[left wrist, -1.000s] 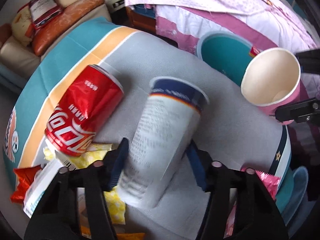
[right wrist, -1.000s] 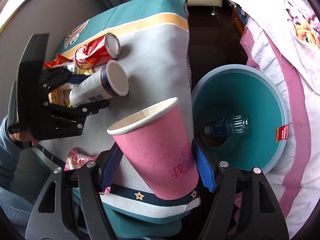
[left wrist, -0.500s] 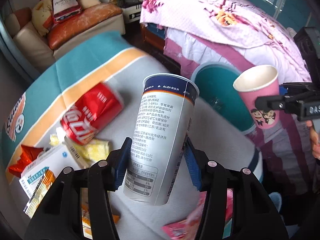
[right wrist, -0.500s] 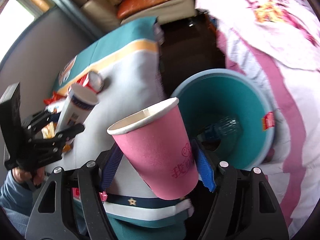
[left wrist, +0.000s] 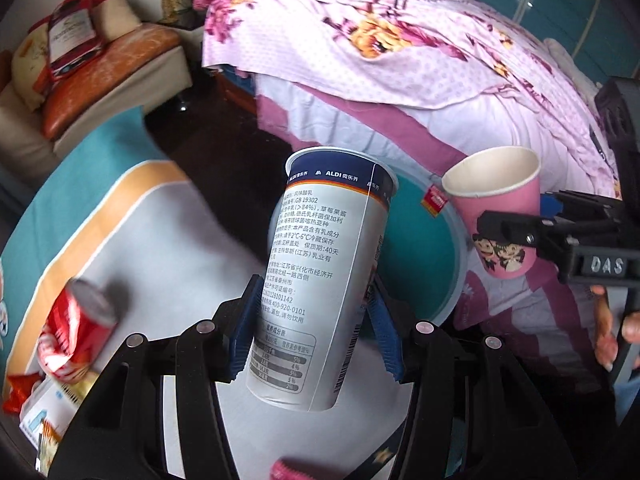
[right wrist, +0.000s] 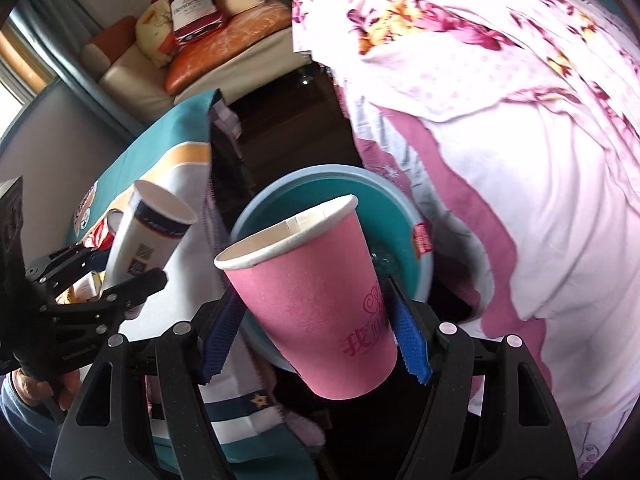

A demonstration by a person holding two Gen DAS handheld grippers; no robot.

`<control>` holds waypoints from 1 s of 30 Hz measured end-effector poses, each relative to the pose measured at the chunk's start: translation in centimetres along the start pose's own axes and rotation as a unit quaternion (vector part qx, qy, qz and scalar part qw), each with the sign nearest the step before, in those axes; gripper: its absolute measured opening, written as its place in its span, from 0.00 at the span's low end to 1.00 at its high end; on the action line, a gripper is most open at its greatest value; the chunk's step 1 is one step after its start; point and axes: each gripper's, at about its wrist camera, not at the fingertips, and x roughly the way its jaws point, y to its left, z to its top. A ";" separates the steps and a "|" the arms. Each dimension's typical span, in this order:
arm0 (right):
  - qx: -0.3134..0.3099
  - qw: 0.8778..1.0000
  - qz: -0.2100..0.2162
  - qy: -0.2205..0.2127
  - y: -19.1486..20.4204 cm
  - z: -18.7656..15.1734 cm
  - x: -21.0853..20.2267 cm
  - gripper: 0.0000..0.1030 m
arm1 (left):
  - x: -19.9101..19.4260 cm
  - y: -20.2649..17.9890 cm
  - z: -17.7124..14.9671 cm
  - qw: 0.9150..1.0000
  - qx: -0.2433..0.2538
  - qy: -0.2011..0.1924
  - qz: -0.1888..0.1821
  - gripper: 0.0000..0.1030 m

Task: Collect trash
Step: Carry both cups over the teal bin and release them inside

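**Desk:** What does the left gripper (left wrist: 312,332) hold?

**Caption writer:** A tall white yogurt cup (left wrist: 324,276) with a dark blue band at its rim, clamped low on its body between the blue pads (left wrist: 244,332), open mouth tilted up and away. In the right wrist view the same cup (right wrist: 148,236) sits between black fingers, to the left of the right gripper.

**Desk:** And the right gripper (right wrist: 312,332)?

**Caption writer:** Closed on a pink paper cup (right wrist: 316,296), pads (right wrist: 408,340) pressing both sides, rim leaning up and to the left. From the left wrist view that pink cup (left wrist: 500,216) hangs to the right of the yogurt cup, apart from it, with the other gripper (left wrist: 532,236) around it and a hand (left wrist: 612,332) on the handle below.

**Desk:** Where is the trash going?

**Caption writer:** I can only say what lies there. A teal basin (right wrist: 404,216) stands directly beyond the pink cup, beside the bed (right wrist: 520,160) with its flowered cover. In the left wrist view the basin (left wrist: 424,264) shows behind and right of the yogurt cup, a red label (left wrist: 435,200) on its rim.

**Desk:** Anything left behind?

**Caption writer:** Below and left of the left gripper, a red soda can (left wrist: 76,332) lies on its side on the tabletop (left wrist: 172,264), with wrappers and a small carton (left wrist: 44,416) just beside it. A pink wrapper (left wrist: 292,470) shows at the near edge.
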 end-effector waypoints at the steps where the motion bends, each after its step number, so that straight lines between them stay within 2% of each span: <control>1: 0.001 1.000 -0.002 0.001 -0.6 -0.1 0.0 0.64 | 0.5 -0.3 0.4 1.000 0.003 0.003 0.000 0.52; 6: 0.014 1.000 -0.003 0.006 -1.9 0.1 0.8 0.64 | 3.2 -1.5 1.4 1.000 0.013 0.022 0.002 0.52; 15: 0.025 1.000 0.002 0.014 -2.8 0.6 2.2 0.64 | 6.0 -0.8 2.3 0.999 -0.005 0.041 0.010 0.54; 17: 0.025 1.000 0.002 0.014 -2.9 0.7 2.3 0.64 | 6.0 -0.5 2.4 0.999 -0.011 0.040 0.012 0.59; 20: 0.024 1.000 0.002 0.015 -2.8 0.9 2.4 0.64 | 5.6 0.0 2.4 0.999 -0.019 0.029 0.021 0.72; 25: 0.023 1.000 0.000 0.017 -2.7 0.9 2.4 0.64 | 4.7 1.0 2.2 0.999 -0.041 0.021 0.014 0.77; 30: 0.017 1.000 -0.005 0.025 -2.1 1.0 2.9 0.65 | 3.3 1.7 1.6 0.998 -0.055 0.005 0.008 0.88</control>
